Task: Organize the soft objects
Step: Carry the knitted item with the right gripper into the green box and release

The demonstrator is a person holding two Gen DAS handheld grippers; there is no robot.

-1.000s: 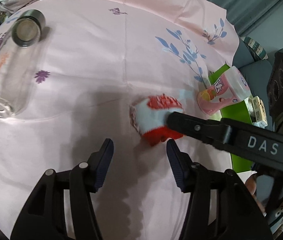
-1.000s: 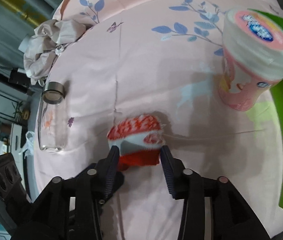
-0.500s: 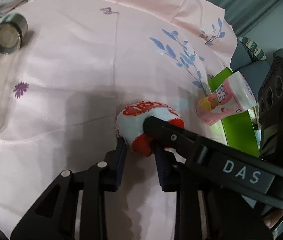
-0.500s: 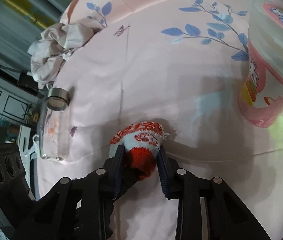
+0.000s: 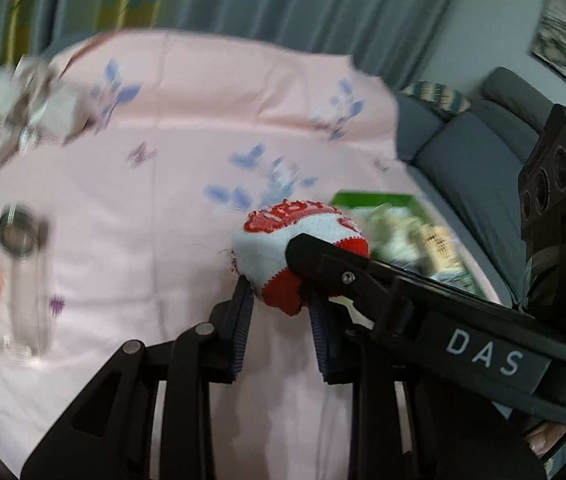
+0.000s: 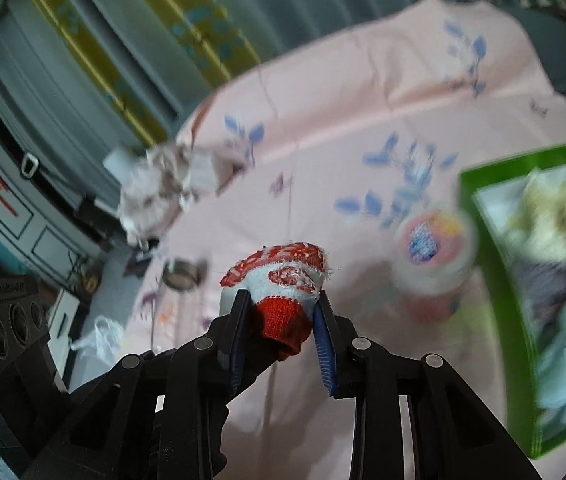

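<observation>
A rolled red and white sock (image 5: 283, 240) is held between both grippers, lifted above the pink flowered sheet (image 5: 155, 184). My left gripper (image 5: 281, 300) is shut on its red end. My right gripper (image 6: 283, 312) is shut on the same sock (image 6: 283, 284); its black arm crosses the left wrist view from the right. A green box (image 6: 495, 248) with several soft items stands at the right in the right wrist view and shows behind the sock in the left wrist view (image 5: 371, 200).
A glass jar with a metal lid (image 5: 19, 276) lies on the sheet at the left. A pink lidded tub (image 6: 431, 248) stands beside the green box. A crumpled beige cloth (image 6: 159, 184) lies at the sheet's far edge. A grey sofa (image 5: 463, 152) is behind.
Both grippers closed on the sock and lifted it off the sheet. The views have tilted up, so curtains and sofa now show.
</observation>
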